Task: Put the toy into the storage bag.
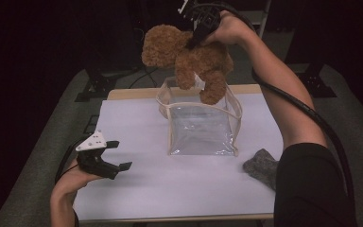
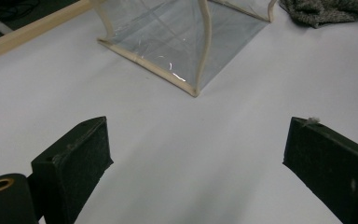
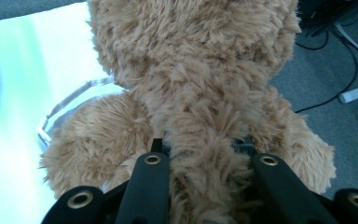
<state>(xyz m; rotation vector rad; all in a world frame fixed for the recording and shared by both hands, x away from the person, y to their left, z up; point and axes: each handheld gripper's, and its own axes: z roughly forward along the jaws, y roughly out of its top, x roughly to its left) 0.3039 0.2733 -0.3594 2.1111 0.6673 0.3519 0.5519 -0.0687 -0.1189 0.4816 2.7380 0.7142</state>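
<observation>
High view: I'm holding the bear point(image 1: 189, 56) in my right gripper point(image 1: 196, 38), hanging over the bag point(image 1: 201, 125) mouth for a drop.

Left gripper view: left gripper point(image 2: 196, 158) is idling agape, near-left of the bag point(image 2: 177, 42).

Right gripper view: jaws are pinching the bear's point(image 3: 200, 93) fur.

dim room, dark surround | table point(image 1: 137, 189) evenly lit | right gripper view overexposed at left, soft

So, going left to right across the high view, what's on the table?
Left gripper → clear bag, with the teddy bear held above it by the right gripper → grey cloth.
</observation>
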